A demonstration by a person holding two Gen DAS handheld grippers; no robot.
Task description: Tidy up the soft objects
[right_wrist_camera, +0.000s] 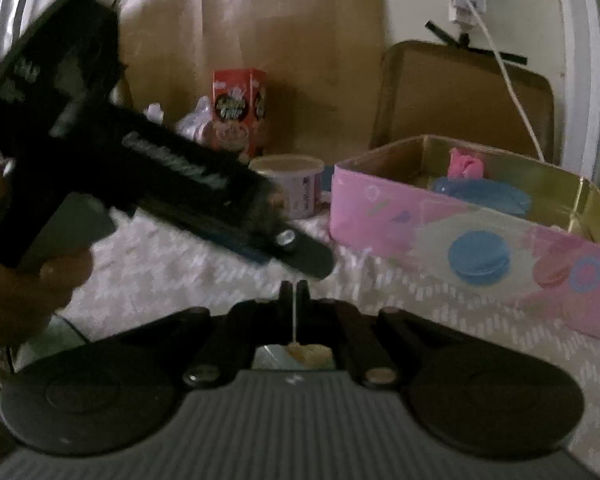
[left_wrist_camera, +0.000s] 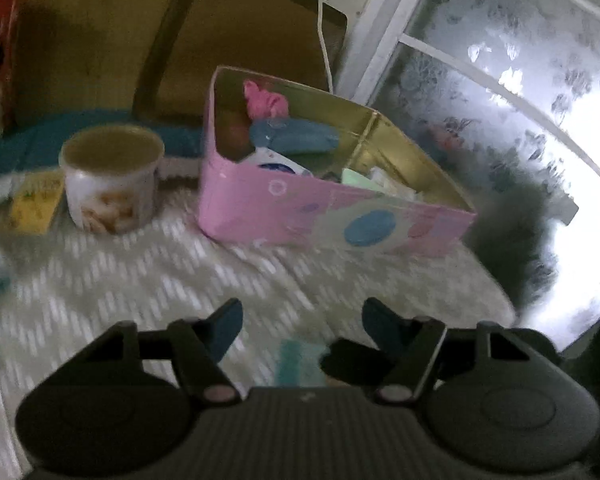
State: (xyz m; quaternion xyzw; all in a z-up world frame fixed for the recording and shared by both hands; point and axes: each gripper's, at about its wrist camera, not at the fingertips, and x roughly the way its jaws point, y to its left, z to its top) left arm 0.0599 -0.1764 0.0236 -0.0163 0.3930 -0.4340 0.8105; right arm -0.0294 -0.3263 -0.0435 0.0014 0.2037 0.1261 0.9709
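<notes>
A pink box (left_wrist_camera: 332, 216) (right_wrist_camera: 420, 220) stands open on a patterned bedspread (left_wrist_camera: 140, 272). Inside lie a pink soft bundle (left_wrist_camera: 264, 100) (right_wrist_camera: 466, 164), a blue soft item (left_wrist_camera: 296, 136) (right_wrist_camera: 484, 192) and some pale packets (left_wrist_camera: 364, 180). My left gripper (left_wrist_camera: 302, 320) hovers open in front of the box, nothing between its fingers; a teal soft piece (left_wrist_camera: 298, 360) lies on the bedspread below it. In the right wrist view a hand (right_wrist_camera: 28, 288) holds that left gripper (right_wrist_camera: 316, 264). My right gripper (right_wrist_camera: 295, 292) is shut, only a thin pale line showing between the fingers. A tan scrap (right_wrist_camera: 308, 354) lies beneath it.
A printed tub (left_wrist_camera: 112, 176) (right_wrist_camera: 292, 184) stands left of the box, a yellow pack (left_wrist_camera: 36, 200) beside it. A red cereal box (right_wrist_camera: 240, 108) and brown cardboard (left_wrist_camera: 252, 52) lean at the back. A frosted window (left_wrist_camera: 520, 100) and a white cable (right_wrist_camera: 512, 92) are on the right.
</notes>
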